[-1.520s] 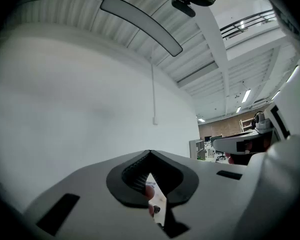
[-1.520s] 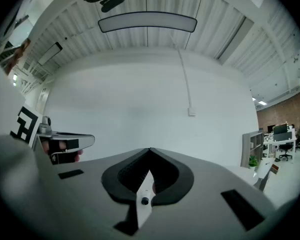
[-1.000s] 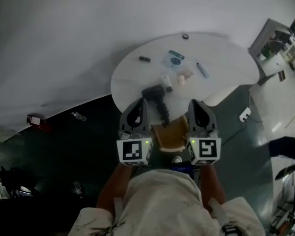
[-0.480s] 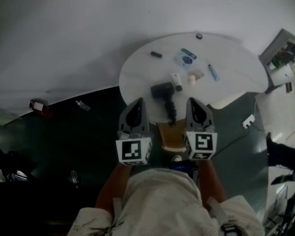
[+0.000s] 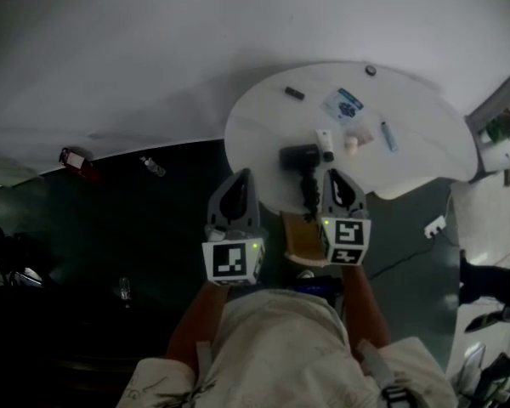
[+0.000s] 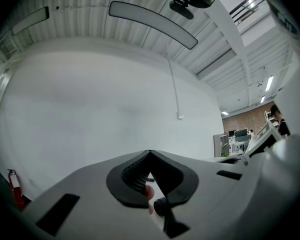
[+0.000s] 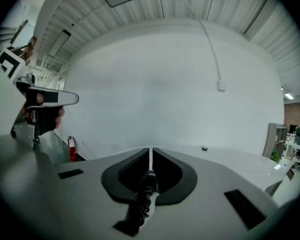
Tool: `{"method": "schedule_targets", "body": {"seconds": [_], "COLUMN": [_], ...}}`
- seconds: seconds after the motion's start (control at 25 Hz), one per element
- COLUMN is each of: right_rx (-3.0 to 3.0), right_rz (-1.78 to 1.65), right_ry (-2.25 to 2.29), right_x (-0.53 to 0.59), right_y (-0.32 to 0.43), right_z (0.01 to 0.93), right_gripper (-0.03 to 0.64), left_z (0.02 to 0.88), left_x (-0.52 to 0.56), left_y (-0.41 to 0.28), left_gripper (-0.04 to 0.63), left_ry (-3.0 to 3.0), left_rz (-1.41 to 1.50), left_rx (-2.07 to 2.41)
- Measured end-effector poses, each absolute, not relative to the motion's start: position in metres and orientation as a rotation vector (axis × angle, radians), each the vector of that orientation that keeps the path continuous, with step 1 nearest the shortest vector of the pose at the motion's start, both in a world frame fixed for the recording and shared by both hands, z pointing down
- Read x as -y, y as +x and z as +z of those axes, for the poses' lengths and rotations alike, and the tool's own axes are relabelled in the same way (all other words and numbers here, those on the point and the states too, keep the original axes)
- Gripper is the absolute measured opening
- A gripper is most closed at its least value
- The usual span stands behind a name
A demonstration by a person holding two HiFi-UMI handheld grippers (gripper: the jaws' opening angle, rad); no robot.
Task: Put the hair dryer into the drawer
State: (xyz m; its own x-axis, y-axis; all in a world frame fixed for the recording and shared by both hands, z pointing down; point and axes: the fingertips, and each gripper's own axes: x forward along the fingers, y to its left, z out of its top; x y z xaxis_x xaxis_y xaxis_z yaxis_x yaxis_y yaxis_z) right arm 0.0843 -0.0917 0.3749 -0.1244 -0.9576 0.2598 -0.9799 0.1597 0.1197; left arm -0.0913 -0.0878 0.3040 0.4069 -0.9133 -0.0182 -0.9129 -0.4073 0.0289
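Two grippers point forward from your hands, side by side and apart, toward a round white table point(image 5: 425, 155). Your left gripper point(image 5: 239, 178) has its jaws pressed together at the tips and holds nothing; in the left gripper view point(image 6: 150, 153) only blurred shapes show through the gap lower down. Your right gripper point(image 5: 334, 178) is also closed and empty, with just a thin slit between its jaws in the right gripper view point(image 7: 150, 151).

The hair dryer point(image 5: 298, 155), dark and lying on the table, is ahead of your right gripper and a little to its left, in the space between the two grippers but much nearer the right one. Its coiled cord point(image 5: 308, 191) trails back from it toward you, just beside the left side of your right gripper's tip. Neither gripper touches the dryer or the cord.

Farther ahead of your right gripper lie a white tube point(image 5: 324, 145) just beside the dryer, a small pale item point(image 5: 352, 141), a blue pen point(image 5: 388, 134), a printed packet point(image 5: 346, 104) and a small black object point(image 5: 294, 93).

Between your grippers, under the near table edge, is a brown wooden piece point(image 5: 297, 238); whether it is the drawer cannot be told. Far to the left of your left gripper, a red fire extinguisher point(image 5: 76, 162) lies on the dark floor.
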Motion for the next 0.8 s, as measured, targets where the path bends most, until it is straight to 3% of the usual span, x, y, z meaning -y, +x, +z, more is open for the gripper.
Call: {"method": "schedule_targets", "body": {"seconds": [0.12,0.8], "right_rx": [2.151,2.056], "right_rz": [0.135,0.411], "right_ry": [1.819,1.598], "right_x": [0.100,0.138], "right_y": [0.078,0.069], "right_z": [0.393,0.485], "right_gripper": [0.008,0.226], "left_z": [0.307,0.308], "left_x": [0.087,0.088], "left_y": [-0.098,-0.123], "left_gripper": [0.002,0.002], "left_ry": [2.599,2.520], "left_rz": [-0.053,-0.063], "left_rx": [1.727,1.826]}}
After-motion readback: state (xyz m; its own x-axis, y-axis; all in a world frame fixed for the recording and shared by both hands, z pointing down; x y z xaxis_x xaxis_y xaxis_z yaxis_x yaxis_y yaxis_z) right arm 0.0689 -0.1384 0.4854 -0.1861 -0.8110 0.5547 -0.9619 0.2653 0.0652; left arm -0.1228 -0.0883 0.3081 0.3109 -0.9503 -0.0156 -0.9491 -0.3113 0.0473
